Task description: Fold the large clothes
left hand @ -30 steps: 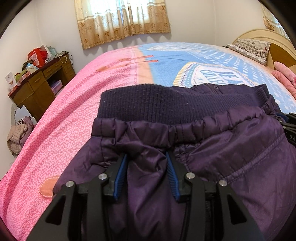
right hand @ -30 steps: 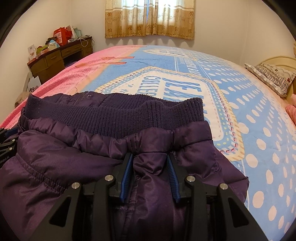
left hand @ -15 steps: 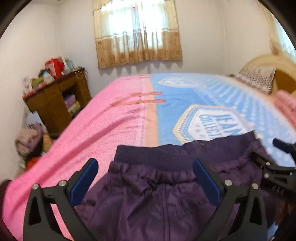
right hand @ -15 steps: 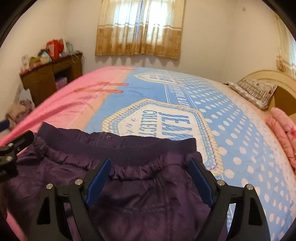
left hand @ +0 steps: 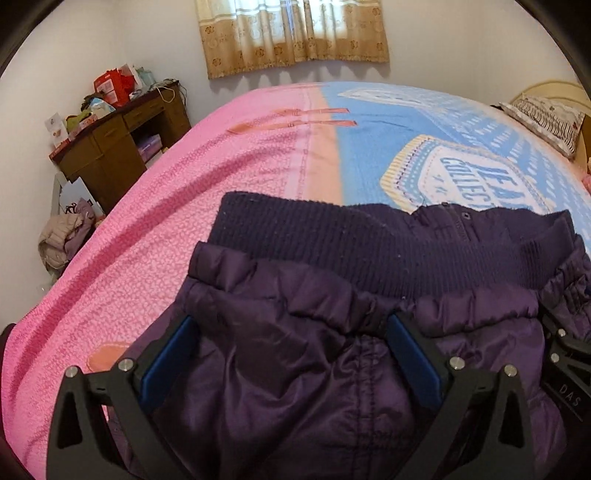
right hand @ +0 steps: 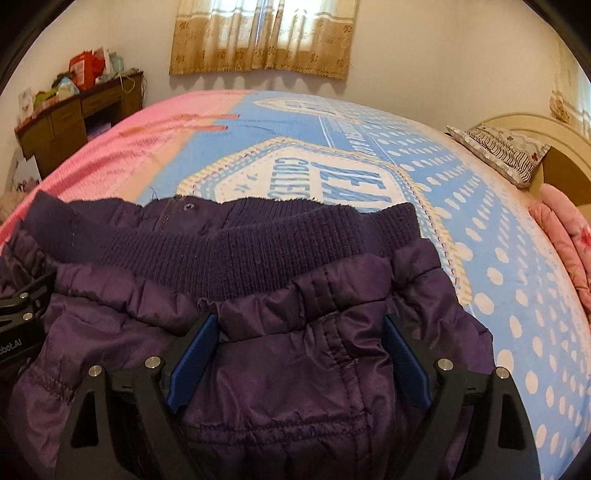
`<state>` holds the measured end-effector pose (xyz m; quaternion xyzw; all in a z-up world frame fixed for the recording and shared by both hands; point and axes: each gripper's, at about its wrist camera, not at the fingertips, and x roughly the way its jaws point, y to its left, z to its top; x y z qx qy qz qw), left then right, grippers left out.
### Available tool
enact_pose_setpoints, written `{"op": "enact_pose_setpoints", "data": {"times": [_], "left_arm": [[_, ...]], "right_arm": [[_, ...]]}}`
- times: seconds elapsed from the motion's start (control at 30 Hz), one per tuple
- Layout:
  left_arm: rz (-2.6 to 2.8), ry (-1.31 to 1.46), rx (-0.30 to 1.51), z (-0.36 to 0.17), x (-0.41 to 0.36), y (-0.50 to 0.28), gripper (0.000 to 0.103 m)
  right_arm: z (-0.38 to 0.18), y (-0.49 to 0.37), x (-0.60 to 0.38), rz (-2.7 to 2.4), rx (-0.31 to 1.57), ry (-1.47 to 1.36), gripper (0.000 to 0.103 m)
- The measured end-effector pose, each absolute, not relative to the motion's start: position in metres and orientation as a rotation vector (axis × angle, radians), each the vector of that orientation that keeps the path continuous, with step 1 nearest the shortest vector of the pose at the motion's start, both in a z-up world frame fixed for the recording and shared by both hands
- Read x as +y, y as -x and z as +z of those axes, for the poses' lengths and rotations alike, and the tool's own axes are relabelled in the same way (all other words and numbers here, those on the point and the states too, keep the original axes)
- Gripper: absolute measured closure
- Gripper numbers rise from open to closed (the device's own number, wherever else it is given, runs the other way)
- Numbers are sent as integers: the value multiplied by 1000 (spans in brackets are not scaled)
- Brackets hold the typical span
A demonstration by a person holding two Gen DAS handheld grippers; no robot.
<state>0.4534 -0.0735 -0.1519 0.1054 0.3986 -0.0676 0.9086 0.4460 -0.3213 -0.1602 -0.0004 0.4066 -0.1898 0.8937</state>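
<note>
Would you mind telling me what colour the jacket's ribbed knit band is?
The ribbed band is dark navy-purple, darker than the shiny purple jacket; the right wrist view shows it best.

Dark purple jacket with navy ribbed hem; beyond it, bedspread pink, then blue with white dots.

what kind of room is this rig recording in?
Almost certainly a home bedroom. A wide bed with a pink and blue bedspread fills both views, a pillow leans at a curved headboard, and a cluttered wooden desk stands near the curtained window.
</note>
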Motion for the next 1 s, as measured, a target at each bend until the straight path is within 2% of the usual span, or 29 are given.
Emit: {"op": "enact_pose_setpoints", "data": {"times": [1.0], "left_arm": [[-100, -279, 836, -160, -91, -452, 0]], "right_arm": [[-167, -450, -311, -438, 850, 59, 12]]}}
